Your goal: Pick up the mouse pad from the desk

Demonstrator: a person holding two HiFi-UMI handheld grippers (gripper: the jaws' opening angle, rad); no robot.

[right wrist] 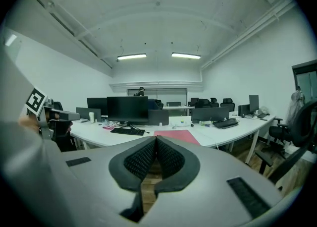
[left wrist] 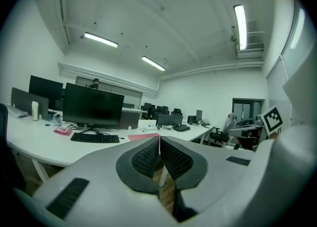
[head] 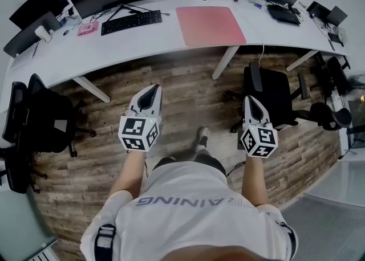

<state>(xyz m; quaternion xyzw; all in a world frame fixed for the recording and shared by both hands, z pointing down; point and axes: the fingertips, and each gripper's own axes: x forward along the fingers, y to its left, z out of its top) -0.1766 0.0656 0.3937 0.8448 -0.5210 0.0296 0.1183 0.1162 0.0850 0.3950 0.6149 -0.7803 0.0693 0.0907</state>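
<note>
We are standing on the wooden floor well short of the curved white tabletop (head: 142,40), holding both grippers out ahead of us. The left gripper (head: 152,89) and the right gripper (head: 250,100) are each showing fingers clenched together with nothing between them, as both gripper views confirm. The pink mouse pad (head: 210,25) is lying flat on the tabletop, far from the fingers and between the lines along which the two grippers are pointing, so we are judging neither hand clearly nearer. Its long axis is running left to right along the tabletop, and its near edge is sitting just beside the tabletop's near edge, which should be giving the fingers a lip to take. The keyboard (head: 132,22) is lying well apart to the left, and monitors and small clutter are crowding the far side. The floor ahead is looking open, though a black office chair (head: 268,92) is standing near the right gripper.
</note>
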